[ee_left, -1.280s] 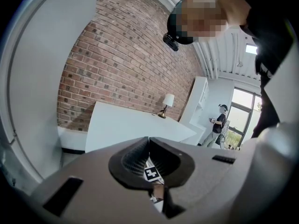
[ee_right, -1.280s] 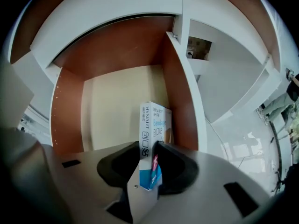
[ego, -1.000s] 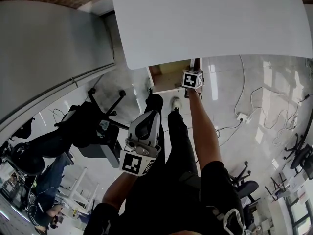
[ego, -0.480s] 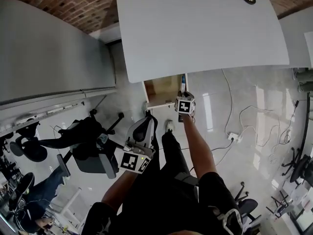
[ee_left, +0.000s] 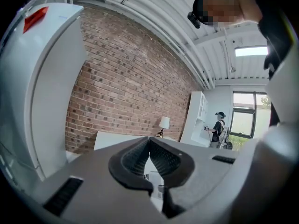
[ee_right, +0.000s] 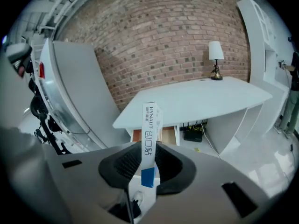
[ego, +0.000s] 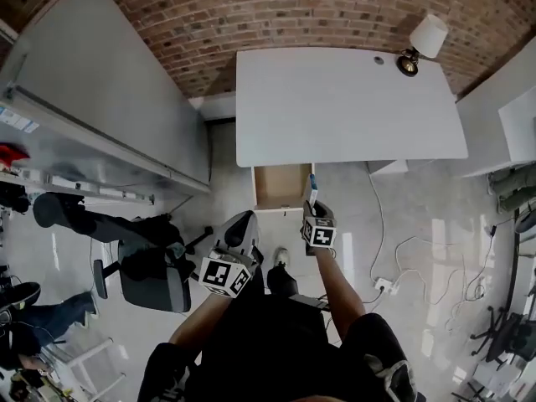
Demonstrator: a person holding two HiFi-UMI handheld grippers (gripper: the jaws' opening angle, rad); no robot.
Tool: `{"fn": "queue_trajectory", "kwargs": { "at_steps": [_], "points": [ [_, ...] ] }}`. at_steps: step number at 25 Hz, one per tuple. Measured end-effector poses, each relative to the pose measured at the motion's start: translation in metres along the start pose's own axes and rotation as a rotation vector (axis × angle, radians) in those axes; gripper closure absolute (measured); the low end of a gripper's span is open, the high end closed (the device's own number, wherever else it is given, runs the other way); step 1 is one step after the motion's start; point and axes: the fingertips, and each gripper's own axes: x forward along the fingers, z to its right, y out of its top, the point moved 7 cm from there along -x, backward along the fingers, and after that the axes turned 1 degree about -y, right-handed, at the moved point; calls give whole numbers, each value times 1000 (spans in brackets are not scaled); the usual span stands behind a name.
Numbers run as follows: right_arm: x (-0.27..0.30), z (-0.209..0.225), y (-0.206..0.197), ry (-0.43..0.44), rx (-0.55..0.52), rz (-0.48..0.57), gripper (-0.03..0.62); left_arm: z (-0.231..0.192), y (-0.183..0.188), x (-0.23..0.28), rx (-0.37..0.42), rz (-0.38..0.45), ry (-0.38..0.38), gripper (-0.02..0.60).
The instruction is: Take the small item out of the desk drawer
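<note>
The white rectangular worktop (ego: 347,107) stands against a red brick wall (ego: 251,15). A white-shaded lamp (ego: 423,42) sits at the worktop's far right corner. Under the worktop's near edge, towards its left end, a shallow drawer with a brown wooden inside (ego: 280,187) stands pulled open.

The right gripper (ego: 312,208) hangs in front of the worktop's near edge, just beside the open drawer and above the floor. Its dark ribbed fingers (ee_right: 172,167) pinch the small item, a narrow white box with a blue band and printed lettering (ee_right: 149,129). The box stands upright, and its upper end sticks out past the fingertips towards the worktop; it is clear of the drawer.

The left gripper (ego: 240,223) is further from the worktop, to the left of the right one. Its fingers (ee_left: 132,157) are pressed together at the tips with nothing between them. A dark office chair (ego: 146,262) stands on the pale floor, off the worktop's left end.
</note>
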Motion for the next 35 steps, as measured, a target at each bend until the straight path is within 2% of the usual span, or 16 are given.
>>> {"fn": "queue_trajectory", "kwargs": {
  "at_steps": [7, 16, 23, 35],
  "points": [
    [-110, -47, 58, 69, -41, 245, 488, 7, 31, -31, 6, 51, 14, 572],
    [-208, -106, 90, 88, -122, 417, 488, 14, 47, -63, 23, 87, -5, 572],
    [-235, -149, 104, 116, -171, 472, 488, 7, 42, -68, 21, 79, -20, 572],
    [-231, -175, 104, 124, -196, 463, 488, -8, 49, -71, 30, 105, -55, 572]
  ]
}}
